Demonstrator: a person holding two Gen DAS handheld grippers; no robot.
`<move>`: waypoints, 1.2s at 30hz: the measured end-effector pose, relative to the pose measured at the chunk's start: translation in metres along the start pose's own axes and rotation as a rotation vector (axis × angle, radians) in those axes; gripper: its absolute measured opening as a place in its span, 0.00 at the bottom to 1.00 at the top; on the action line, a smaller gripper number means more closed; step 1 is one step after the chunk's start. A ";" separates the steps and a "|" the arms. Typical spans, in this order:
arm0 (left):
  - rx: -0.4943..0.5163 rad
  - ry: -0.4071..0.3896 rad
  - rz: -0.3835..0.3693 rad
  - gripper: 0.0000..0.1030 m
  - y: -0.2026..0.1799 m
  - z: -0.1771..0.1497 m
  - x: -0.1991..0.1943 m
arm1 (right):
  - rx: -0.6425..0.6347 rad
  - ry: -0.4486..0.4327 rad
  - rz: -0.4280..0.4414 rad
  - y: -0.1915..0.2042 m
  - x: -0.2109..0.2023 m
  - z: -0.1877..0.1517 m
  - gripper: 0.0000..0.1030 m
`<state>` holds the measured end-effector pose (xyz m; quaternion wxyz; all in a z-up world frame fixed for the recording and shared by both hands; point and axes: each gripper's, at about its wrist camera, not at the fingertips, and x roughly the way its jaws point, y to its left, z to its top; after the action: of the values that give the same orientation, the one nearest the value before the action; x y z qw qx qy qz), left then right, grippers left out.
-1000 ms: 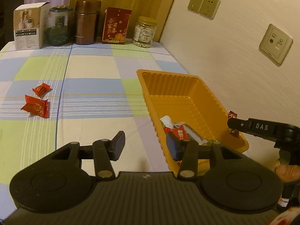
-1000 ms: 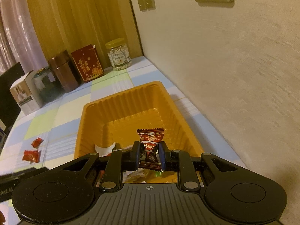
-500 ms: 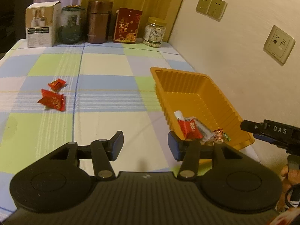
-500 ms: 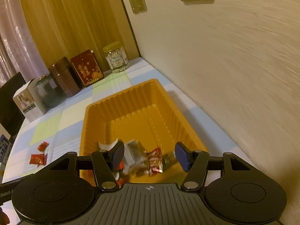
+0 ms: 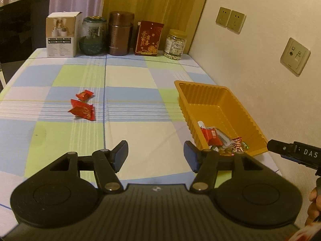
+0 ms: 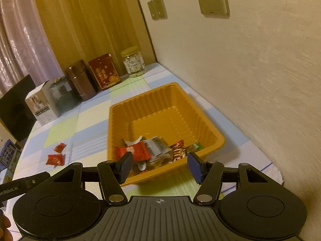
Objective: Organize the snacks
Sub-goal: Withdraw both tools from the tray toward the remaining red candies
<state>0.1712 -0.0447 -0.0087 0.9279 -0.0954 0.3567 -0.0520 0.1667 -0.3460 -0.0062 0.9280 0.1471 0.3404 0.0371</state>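
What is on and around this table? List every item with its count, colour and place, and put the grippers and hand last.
Tray: one, orange, on the table by the wall.
Snacks in tray: several, red, dark and clear wrappers, heaped at the near end.
Loose snacks: two, red, on the cloth left of the tray.
Tablecloth: one, blue, green and cream check.
White box: one, far edge, leftmost.
Glass jar: one, greenish, beside the box.
Canister: one, brown, far edge.
Red box: one, far edge.
Clear jar: one, yellow lid, far corner.
Wall sockets: three plates, beige.
Chair: one, dark, far left.
Left gripper: black, opening, nothing between its jaws.
Right gripper: black, open, empty.
Hand: right edge, partly seen.
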 end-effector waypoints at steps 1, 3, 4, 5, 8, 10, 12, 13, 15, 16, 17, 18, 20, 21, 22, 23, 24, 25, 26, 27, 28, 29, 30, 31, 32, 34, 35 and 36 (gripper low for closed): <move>-0.001 -0.002 0.002 0.57 0.002 0.000 -0.003 | -0.004 0.000 0.003 0.003 -0.002 -0.001 0.58; -0.003 -0.007 0.008 0.59 0.006 -0.002 -0.009 | -0.009 -0.001 0.007 0.008 -0.007 -0.004 0.59; -0.004 -0.008 0.013 0.60 0.009 -0.003 -0.013 | -0.011 0.001 0.010 0.011 -0.009 -0.006 0.59; -0.006 -0.010 0.017 0.62 0.011 -0.003 -0.015 | -0.015 0.002 0.013 0.014 -0.011 -0.008 0.58; -0.017 -0.014 0.029 0.63 0.020 -0.005 -0.023 | -0.027 0.008 0.021 0.023 -0.014 -0.012 0.59; -0.023 -0.018 0.040 0.64 0.026 -0.006 -0.028 | -0.034 0.011 0.028 0.029 -0.016 -0.014 0.59; -0.032 -0.023 0.050 0.65 0.033 -0.007 -0.033 | -0.045 0.013 0.036 0.035 -0.017 -0.015 0.59; -0.036 -0.024 0.054 0.65 0.036 -0.007 -0.035 | -0.052 0.014 0.041 0.039 -0.017 -0.016 0.59; -0.043 -0.027 0.063 0.65 0.042 -0.008 -0.039 | -0.061 0.014 0.048 0.045 -0.017 -0.017 0.59; -0.047 -0.029 0.066 0.65 0.045 -0.008 -0.041 | -0.065 0.014 0.053 0.048 -0.017 -0.018 0.59; -0.050 -0.030 0.071 0.65 0.048 -0.009 -0.043 | -0.069 0.014 0.057 0.050 -0.018 -0.018 0.59; -0.053 -0.030 0.075 0.65 0.050 -0.009 -0.044 | -0.074 0.014 0.062 0.053 -0.018 -0.019 0.59; -0.059 -0.032 0.082 0.65 0.055 -0.010 -0.048 | -0.081 0.014 0.069 0.058 -0.018 -0.020 0.59; -0.062 -0.033 0.086 0.65 0.058 -0.010 -0.049 | -0.085 0.014 0.072 0.061 -0.018 -0.020 0.59; -0.065 -0.034 0.089 0.65 0.060 -0.011 -0.050 | -0.090 0.015 0.075 0.063 -0.018 -0.020 0.59; -0.067 -0.035 0.092 0.65 0.062 -0.011 -0.052 | -0.093 0.016 0.077 0.066 -0.018 -0.021 0.59; -0.069 -0.036 0.095 0.66 0.064 -0.011 -0.053 | -0.095 0.017 0.080 0.068 -0.018 -0.021 0.59; -0.071 -0.036 0.098 0.66 0.066 -0.011 -0.054 | -0.098 0.018 0.083 0.070 -0.018 -0.021 0.59; -0.073 -0.037 0.100 0.66 0.068 -0.011 -0.054 | -0.102 0.018 0.086 0.072 -0.018 -0.022 0.59; -0.076 -0.037 0.103 0.66 0.070 -0.011 -0.055 | -0.106 0.019 0.089 0.074 -0.017 -0.022 0.59; -0.079 -0.038 0.105 0.66 0.072 -0.011 -0.056 | -0.109 0.021 0.092 0.076 -0.017 -0.023 0.59; -0.082 -0.038 0.107 0.66 0.074 -0.011 -0.057 | -0.112 0.021 0.095 0.078 -0.017 -0.023 0.59; -0.084 -0.039 0.109 0.67 0.076 -0.012 -0.057 | -0.116 0.022 0.097 0.080 -0.016 -0.023 0.59; -0.085 -0.040 0.111 0.67 0.078 -0.012 -0.058 | -0.120 0.023 0.100 0.082 -0.015 -0.023 0.59; -0.086 -0.039 0.113 0.67 0.079 -0.012 -0.058 | -0.123 0.025 0.103 0.084 -0.015 -0.024 0.59; -0.081 -0.040 0.122 0.67 0.083 -0.011 -0.058 | -0.131 0.027 0.108 0.088 -0.013 -0.024 0.59; -0.079 -0.040 0.128 0.67 0.085 -0.011 -0.058 | -0.135 0.028 0.110 0.089 -0.012 -0.024 0.59; -0.078 -0.040 0.132 0.67 0.087 -0.010 -0.058 | -0.138 0.031 0.112 0.092 -0.010 -0.024 0.59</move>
<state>0.1242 0.0488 0.0030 0.9318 -0.1089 0.3453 0.0253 0.1461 -0.2545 0.0100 0.9271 0.1007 0.3425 0.1144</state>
